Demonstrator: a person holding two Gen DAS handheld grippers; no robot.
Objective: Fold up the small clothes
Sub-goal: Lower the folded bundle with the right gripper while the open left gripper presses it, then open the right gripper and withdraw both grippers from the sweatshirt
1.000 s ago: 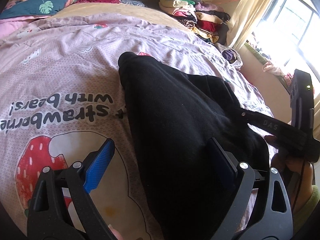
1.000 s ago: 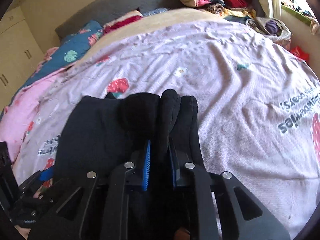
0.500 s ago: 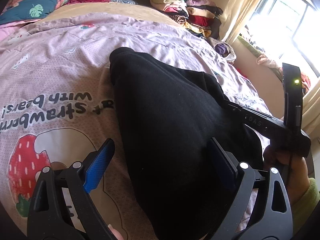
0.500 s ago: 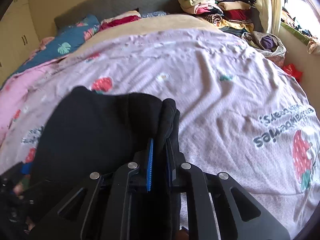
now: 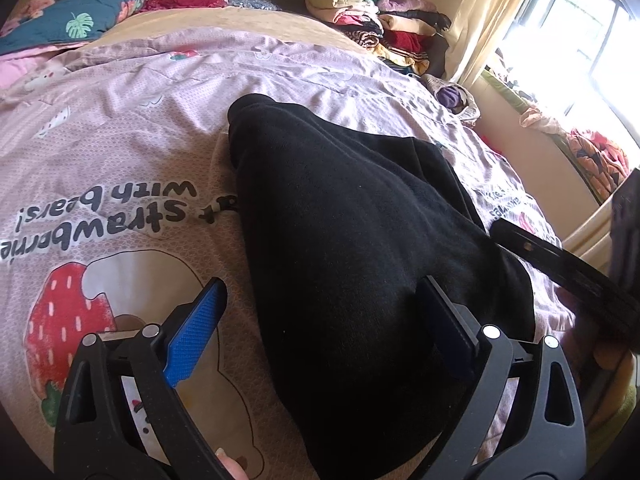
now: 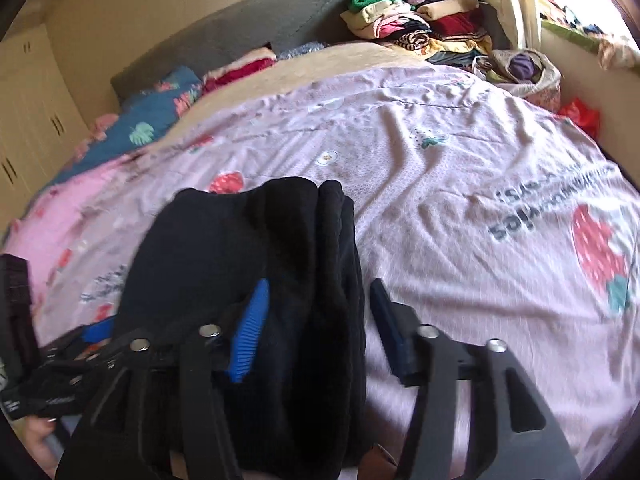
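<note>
Here, the left gripper point(image 5: 322, 320) has its two blue-padded fingers spread wide, low over a bed, with the black garment point(image 5: 352, 240) bulging up between them; its right finger point(image 5: 444, 328) lies against the cloth and its left finger point(image 5: 196, 332) stands apart over the sheet. The right gripper point(image 6: 320, 320) is also spread apart — the folded edge of the garment point(image 6: 280, 280) sits between its fingers, the left pad point(image 6: 250, 328) against the fabric and the right pad point(image 6: 390, 328) just clear of it, so nothing is pinched. In the left wrist view the right tool point(image 5: 568, 272) reaches in from the right edge, slanting down toward the garment's far side, with a hand point(image 5: 608, 356) gripping it below. In the right wrist view the left tool's black frame point(image 6: 48, 380) shows at the lower left. The garment lies in thick folds on the pink bedsheet point(image 5: 120, 152), which carries printed strawberries and upside-down lettering reading "strawberrie with bears!" point(image 5: 104, 216). Further off — toward the headboard point(image 6: 240, 32) — are a teal leaf-print pillow point(image 5: 76, 24), a stack of folded clothes point(image 6: 420, 16), and a bright window point(image 5: 580, 40) beside a pale curtain point(image 5: 488, 20).
</note>
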